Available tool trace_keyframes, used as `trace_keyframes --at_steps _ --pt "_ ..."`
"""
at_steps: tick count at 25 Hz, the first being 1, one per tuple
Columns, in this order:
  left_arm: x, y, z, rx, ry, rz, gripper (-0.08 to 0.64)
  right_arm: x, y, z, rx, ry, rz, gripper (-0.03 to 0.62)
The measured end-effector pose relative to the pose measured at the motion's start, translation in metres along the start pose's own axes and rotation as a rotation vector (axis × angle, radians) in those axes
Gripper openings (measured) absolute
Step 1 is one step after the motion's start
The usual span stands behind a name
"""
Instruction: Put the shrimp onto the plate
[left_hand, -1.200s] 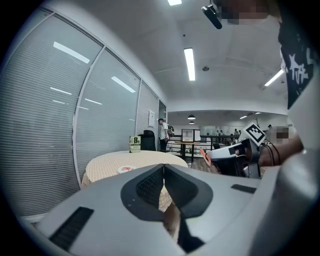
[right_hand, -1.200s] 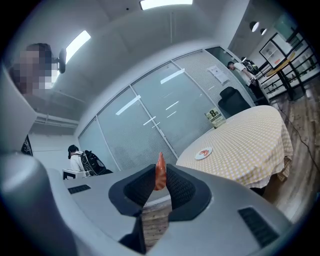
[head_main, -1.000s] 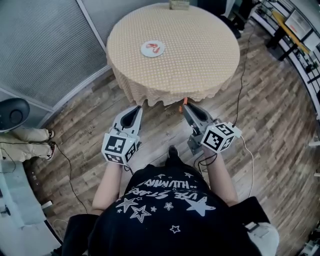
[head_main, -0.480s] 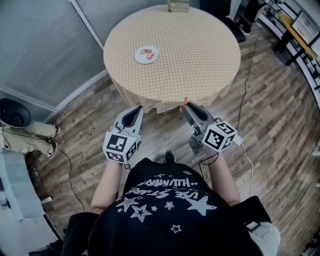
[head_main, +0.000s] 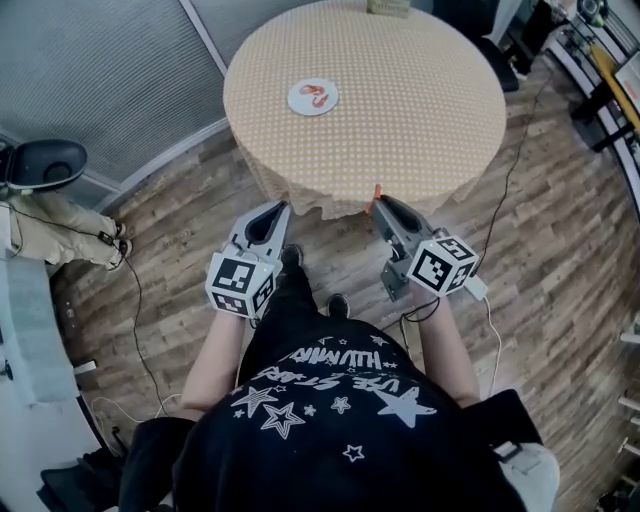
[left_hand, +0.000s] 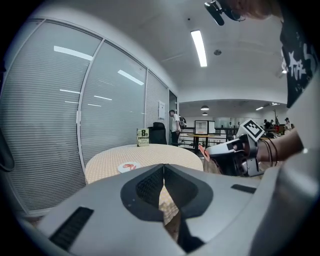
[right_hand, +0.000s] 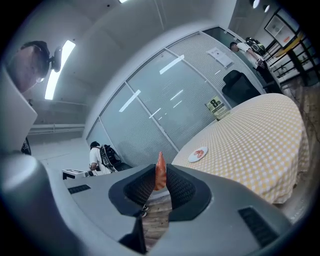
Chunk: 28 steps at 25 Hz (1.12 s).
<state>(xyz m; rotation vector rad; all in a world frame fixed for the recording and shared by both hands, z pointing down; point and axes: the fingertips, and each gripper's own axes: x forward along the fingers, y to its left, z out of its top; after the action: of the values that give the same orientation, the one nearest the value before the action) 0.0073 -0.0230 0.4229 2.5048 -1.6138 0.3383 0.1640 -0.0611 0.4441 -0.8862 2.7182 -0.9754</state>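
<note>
- Payload: one orange shrimp (right_hand: 160, 172), pinched upright between the jaws of the right gripper (right_hand: 160, 186), with its pointed end projecting past the jaw tips.
- Position, right side: the right gripper is held just short of the near edge of the round table (head_main: 400, 120), above the wood floor (head_main: 540, 230) and not over the tabletop.
- Position, left side: the left gripper (left_hand: 163, 174) has its jaws pressed together with nothing between them. It is level with the right gripper and also short of the table edge.
- Target: a small white plate (head_main: 304, 104) rests on the checked tablecloth at the table's left side, well apart from both grippers.
- Plate contents: one reddish curled item (head_main: 318, 94) lies on it.
- Other: a sign card (head_main: 388, 7) stands at the far table edge.
</note>
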Motion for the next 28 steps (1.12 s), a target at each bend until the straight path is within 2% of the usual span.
trace_keyframes --at_steps 11,22,28 --pt "0.046 0.038 0.003 -0.004 -0.008 -0.04 0.009 0.037 -0.03 0.016 0.009 -0.005 -0.061 0.066" --pt "0.09 0.113 0.008 -0.046 -0.006 -0.056 0.009 0.12 -0.051 0.031 0.016 0.024 -0.088 0.067" --pt "0.13 0.153 0.023 -0.043 -0.003 -0.108 0.009 0.163 -0.066 0.051 0.034 0.011 -0.135 0.067"
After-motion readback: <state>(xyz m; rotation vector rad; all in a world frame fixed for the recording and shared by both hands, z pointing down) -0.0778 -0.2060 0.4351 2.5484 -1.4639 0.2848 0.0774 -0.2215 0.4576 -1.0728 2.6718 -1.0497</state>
